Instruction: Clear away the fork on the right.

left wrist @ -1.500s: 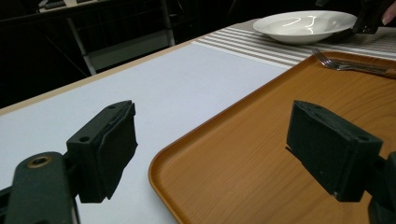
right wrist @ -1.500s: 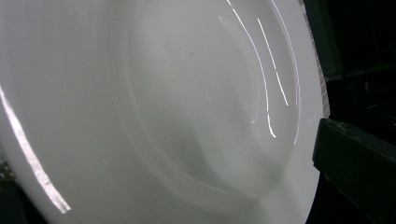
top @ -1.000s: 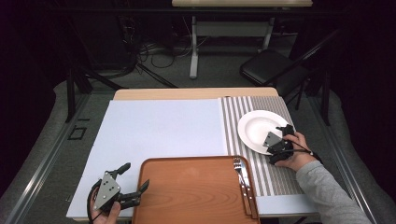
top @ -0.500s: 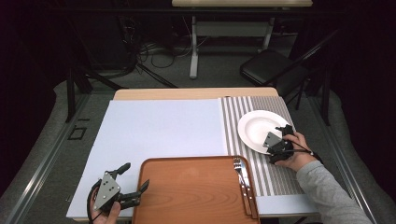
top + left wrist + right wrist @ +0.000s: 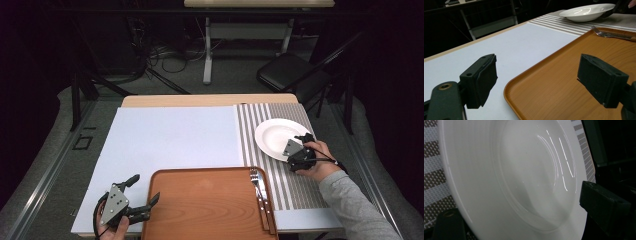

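While my right claw (image 5: 295,150) has just been closing over the near rim of the white plate (image 5: 275,137) on the striped mat at the table's right, not yet pinching, I'd seat the rim deep first; my left claw (image 5: 145,192) stands apart, astride the tray's (image 5: 205,205) left edge.

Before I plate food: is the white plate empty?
Empty. The white plate shows a bare, glossy bowl in the right gripper view, with nothing lying in it.

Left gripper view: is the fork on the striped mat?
No, the fork lies inside the orange tray, near its far edge, while the white plate sits on the striped mat.
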